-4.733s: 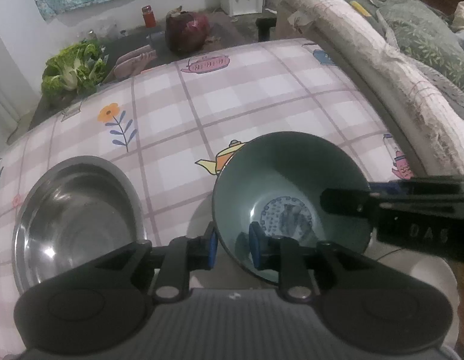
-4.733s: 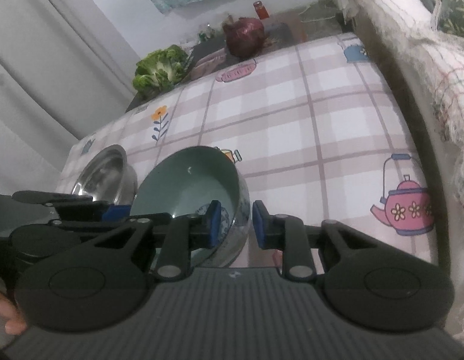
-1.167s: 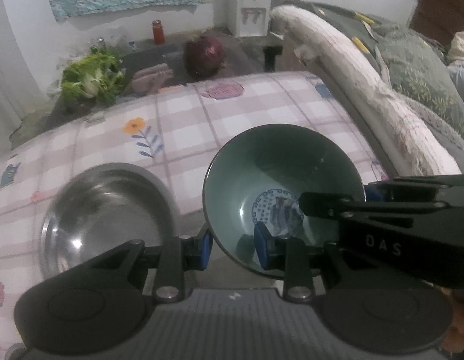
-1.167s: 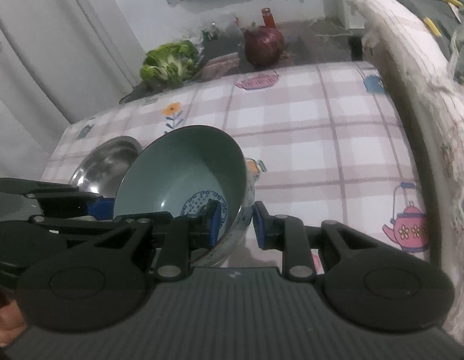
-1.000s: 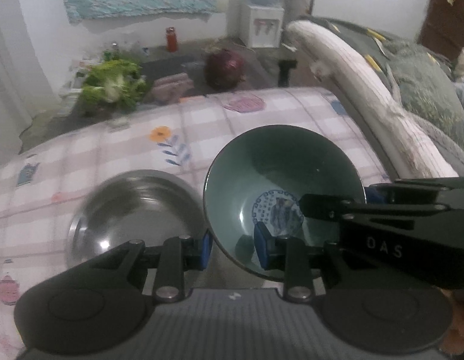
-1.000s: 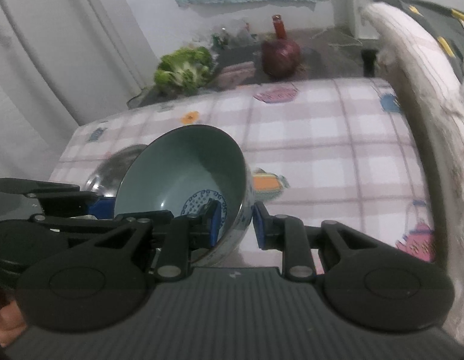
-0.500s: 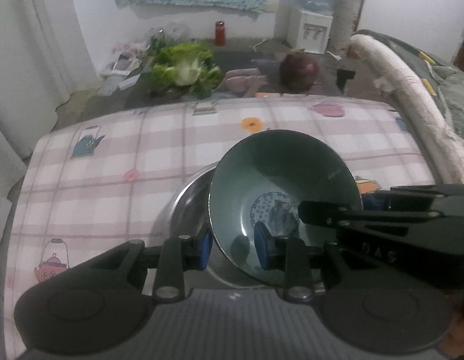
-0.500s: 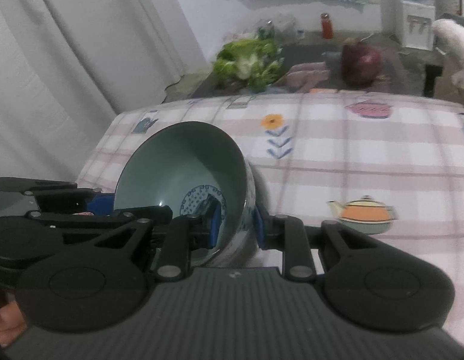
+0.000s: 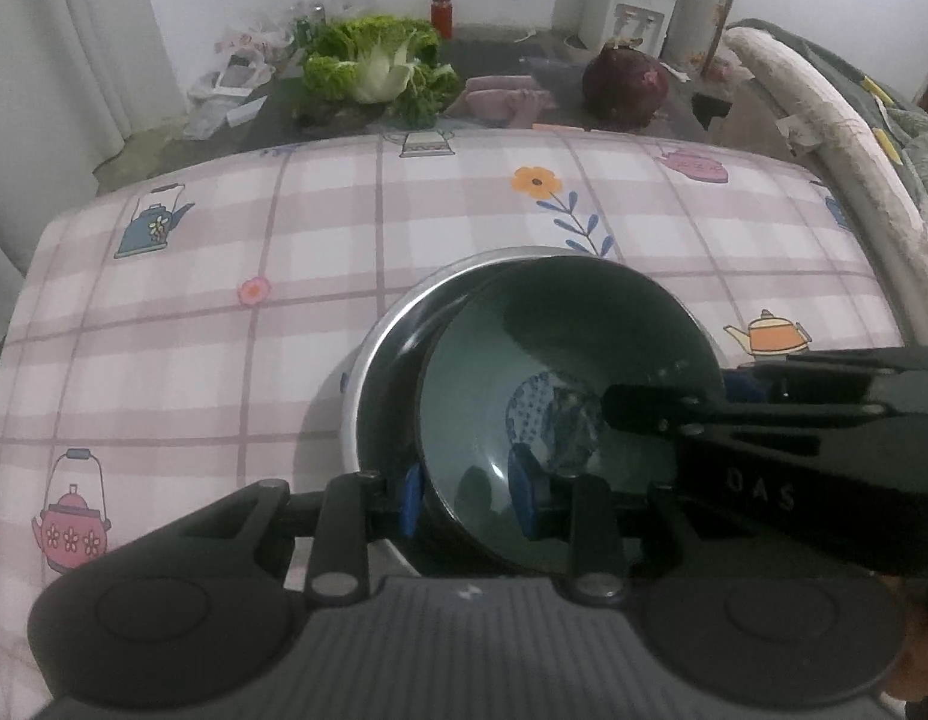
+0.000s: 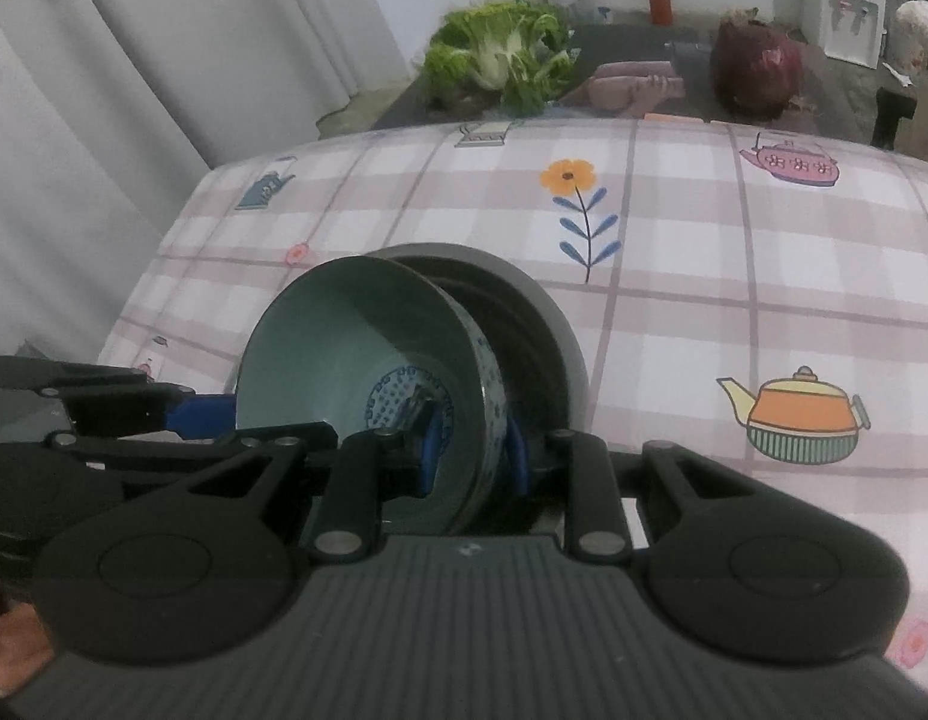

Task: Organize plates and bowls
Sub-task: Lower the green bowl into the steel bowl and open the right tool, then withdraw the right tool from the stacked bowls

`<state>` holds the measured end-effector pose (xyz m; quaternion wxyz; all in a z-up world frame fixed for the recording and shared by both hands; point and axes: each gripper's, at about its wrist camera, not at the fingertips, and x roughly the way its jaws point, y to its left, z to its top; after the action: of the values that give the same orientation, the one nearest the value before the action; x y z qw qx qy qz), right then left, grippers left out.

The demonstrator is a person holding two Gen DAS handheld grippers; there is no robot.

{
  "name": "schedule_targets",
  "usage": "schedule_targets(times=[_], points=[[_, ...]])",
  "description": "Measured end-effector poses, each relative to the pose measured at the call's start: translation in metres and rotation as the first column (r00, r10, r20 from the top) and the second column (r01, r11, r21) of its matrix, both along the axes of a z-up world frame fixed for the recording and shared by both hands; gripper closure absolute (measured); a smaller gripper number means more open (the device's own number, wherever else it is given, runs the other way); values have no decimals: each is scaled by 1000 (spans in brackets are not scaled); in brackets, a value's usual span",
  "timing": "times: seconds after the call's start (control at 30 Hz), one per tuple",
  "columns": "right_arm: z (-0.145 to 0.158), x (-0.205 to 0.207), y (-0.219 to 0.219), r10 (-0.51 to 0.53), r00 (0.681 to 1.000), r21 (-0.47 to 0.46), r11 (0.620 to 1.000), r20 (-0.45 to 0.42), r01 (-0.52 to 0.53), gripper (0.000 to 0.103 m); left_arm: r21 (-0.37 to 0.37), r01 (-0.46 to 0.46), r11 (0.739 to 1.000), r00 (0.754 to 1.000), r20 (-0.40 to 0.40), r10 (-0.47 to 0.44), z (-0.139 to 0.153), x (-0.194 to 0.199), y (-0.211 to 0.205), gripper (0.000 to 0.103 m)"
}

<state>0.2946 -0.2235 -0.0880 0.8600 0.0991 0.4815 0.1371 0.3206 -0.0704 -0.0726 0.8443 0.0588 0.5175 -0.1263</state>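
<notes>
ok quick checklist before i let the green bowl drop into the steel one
1. Left gripper grip: ok, blue pads either side of the green bowl's near rim.
2. Right gripper grip: ok, pads clamp the bowl's right wall.
3. Bowl over the steel bowl: ok, its rim rings the green bowl.
4. Bowl level: not ok, tipped toward the left.
5. Bowl bottom seated: cannot tell, contact hidden.
6. Steel bowl holds nothing else: cannot tell, its inside is mostly covered.
7. Room around on the checked tablecloth: ok, nothing beside the bowls.
</notes>
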Motion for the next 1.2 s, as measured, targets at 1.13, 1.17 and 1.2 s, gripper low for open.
schedule_targets(times=[1.13,1.17,1.2], points=[[117,-156,-22,-100,963,97,992,250,78,48,-120,4,993,950,312,34,119,-153,109,6],[119,-171,-20,-100,961,109,991,257,74,48,-122,-7,993,948,316,45,120,-162,116,4],[119,-183,-16,-100,960,120,990,260,71,48,-124,-19,992,945,322,58,120,-171,125,3]])
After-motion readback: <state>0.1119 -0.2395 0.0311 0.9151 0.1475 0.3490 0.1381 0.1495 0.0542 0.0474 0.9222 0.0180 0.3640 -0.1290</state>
